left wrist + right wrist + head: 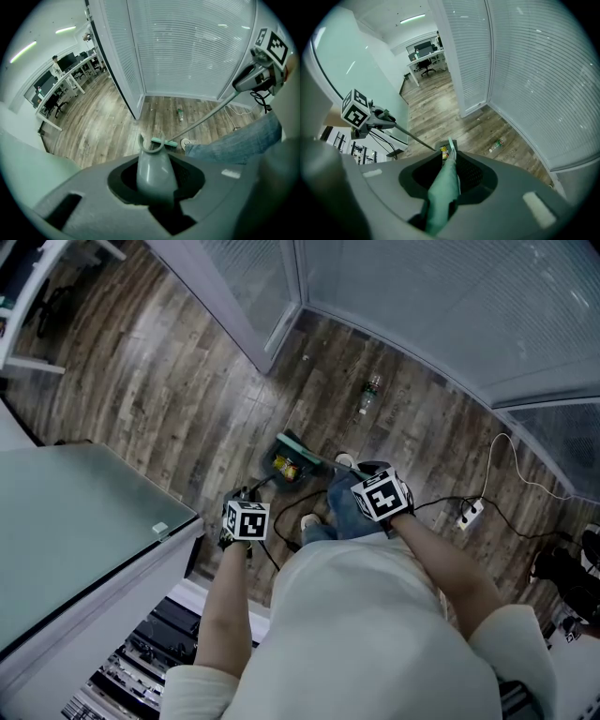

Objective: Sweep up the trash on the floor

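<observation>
Holding a grey dustpan handle [153, 171], left gripper [154, 192] clamped; right gripper [443, 197] clamped on green broom handle [446, 180]. Dustpan [276, 474] on floor [187, 381], yellow trash [287, 466] inside, broom head [311, 456] just beside it. Bottle [369, 396] lies farther off, near the blinds [450, 296].

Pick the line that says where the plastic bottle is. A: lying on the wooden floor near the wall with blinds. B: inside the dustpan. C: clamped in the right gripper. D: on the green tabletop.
A: the bottle lies on the floor close to the wall with blinds, well apart from the dustpan.
</observation>
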{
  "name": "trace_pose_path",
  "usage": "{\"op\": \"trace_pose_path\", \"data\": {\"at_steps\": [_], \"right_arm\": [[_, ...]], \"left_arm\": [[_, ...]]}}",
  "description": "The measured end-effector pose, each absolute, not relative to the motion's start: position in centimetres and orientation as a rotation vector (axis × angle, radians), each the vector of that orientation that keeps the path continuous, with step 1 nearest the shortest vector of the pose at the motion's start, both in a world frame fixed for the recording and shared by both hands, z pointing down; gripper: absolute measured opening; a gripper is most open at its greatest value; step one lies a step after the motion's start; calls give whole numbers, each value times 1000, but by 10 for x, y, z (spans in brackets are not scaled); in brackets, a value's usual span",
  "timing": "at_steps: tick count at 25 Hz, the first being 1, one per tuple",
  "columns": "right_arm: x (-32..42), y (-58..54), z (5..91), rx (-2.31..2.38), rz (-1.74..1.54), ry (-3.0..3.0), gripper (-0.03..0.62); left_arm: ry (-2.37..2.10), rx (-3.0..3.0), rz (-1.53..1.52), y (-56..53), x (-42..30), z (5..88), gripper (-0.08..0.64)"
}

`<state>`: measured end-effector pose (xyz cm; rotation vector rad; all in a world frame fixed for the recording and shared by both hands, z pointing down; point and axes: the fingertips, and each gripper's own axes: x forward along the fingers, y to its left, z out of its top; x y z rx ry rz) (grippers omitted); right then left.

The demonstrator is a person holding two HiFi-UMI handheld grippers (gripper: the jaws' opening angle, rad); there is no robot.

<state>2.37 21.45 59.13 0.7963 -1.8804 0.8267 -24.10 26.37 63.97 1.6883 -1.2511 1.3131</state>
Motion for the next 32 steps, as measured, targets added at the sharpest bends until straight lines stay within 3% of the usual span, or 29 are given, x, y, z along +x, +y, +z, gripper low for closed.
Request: {"op": "trace_pose_path", "data": {"at_steps": [32], "right_arm": [[121, 86, 579, 972, 922, -1913, 101]], "left_arm": [[-1382, 1627, 1202, 164, -175, 620, 92]]}}
